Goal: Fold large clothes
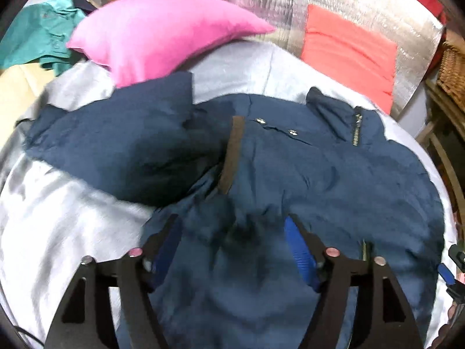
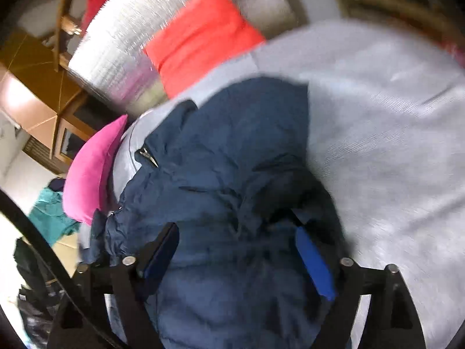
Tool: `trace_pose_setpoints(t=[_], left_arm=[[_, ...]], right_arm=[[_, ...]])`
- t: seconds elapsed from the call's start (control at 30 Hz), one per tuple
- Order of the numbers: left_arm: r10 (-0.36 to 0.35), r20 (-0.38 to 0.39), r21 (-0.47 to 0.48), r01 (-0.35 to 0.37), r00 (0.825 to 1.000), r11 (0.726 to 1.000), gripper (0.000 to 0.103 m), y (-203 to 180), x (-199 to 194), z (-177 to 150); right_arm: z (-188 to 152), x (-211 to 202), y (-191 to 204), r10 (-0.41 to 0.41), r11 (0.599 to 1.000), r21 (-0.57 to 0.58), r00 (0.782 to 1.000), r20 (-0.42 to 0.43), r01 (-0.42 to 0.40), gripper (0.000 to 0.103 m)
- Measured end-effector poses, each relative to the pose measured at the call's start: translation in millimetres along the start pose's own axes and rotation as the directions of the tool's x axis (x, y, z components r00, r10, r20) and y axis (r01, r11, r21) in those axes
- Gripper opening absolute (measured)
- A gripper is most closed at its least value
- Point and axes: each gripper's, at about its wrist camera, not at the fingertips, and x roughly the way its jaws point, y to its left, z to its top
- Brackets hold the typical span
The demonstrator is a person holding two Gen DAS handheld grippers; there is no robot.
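Left gripper [image 1: 232,241] and right gripper [image 2: 235,247] jaws spread wide, empty, over navy padded jacket [image 1: 290,174] on bed [image 1: 58,218]. Jacket soft, bulky, slippery; pinch hem or sleeve [image 1: 122,139]. Pink pillow [image 1: 162,32] beyond.

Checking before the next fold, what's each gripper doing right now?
Left gripper: open, over the jacket, holding nothing.
Right gripper: open, over the jacket, holding nothing.

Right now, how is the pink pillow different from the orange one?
The pink pillow looks puffy and plump; the orange pillow looks flatter and squarer. The pink pillow sits by the jacket; the orange pillow leans on the silver wall behind. Both sit at the far end of the grey sheet.
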Motion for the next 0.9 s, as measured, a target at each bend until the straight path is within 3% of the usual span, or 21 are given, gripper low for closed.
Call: trace_pose_setpoints(t=[0.23, 0.33, 0.43, 0.53, 0.57, 0.7, 0.83, 0.9], left_arm=[[-0.04, 0.032, -0.075, 0.042, 0.999, 0.996, 0.081, 57.0, -67.6, -58.0], [-0.062, 0.044, -0.149, 0.068, 0.997, 0.987, 0.081, 91.3, -88.6, -68.5], [0.002, 0.09, -0.186, 0.015, 0.996, 0.982, 0.085, 124.4, -105.3, -63.2], [0.079, 0.09, -0.212, -0.058, 0.993, 0.975, 0.085, 149.9, -109.2, -49.7], [0.069, 0.084, -0.235, -0.048, 0.994, 0.971, 0.085, 159.3, -109.2, -44.4], [0.067, 0.058, -0.323, -0.045, 0.996, 0.945, 0.085, 188.2, -102.2, -16.8], [0.08, 0.03, -0.344, -0.064, 0.996, 0.937, 0.085, 207.6, -83.1, 10.5], [0.098, -0.001, -0.359, -0.092, 0.995, 0.929, 0.085, 219.2, -67.0, 16.6]], right_arm=[[-76.7, -57.0, 58.1, 0.024, 0.988, -0.152, 0.996, 0.085, -0.011, 0.086], [-110.5, -76.1, 105.2, -0.02, 0.957, -0.284, 0.993, 0.113, 0.051, 0.086], [-127.6, -97.7, 157.6, -0.081, 0.905, -0.396, 0.978, 0.193, 0.153, 0.086], [-127.7, -105.3, 206.3, -0.101, 0.885, -0.43, 0.975, 0.199, 0.179, 0.086], [-124.7, -106.0, 215.8, -0.088, 0.89, -0.426, 0.977, 0.192, 0.164, 0.086], [-104.6, -91.5, 249.6, 0.074, 0.923, -0.383, 0.993, 0.091, -0.033, 0.089], [-107.7, -49.8, 246.8, 0.122, 0.925, -0.359, 0.992, -0.02, -0.121, 0.089], [-111.0, -26.4, 235.6, 0.111, 0.936, -0.329, 0.992, -0.053, -0.122, 0.089]])
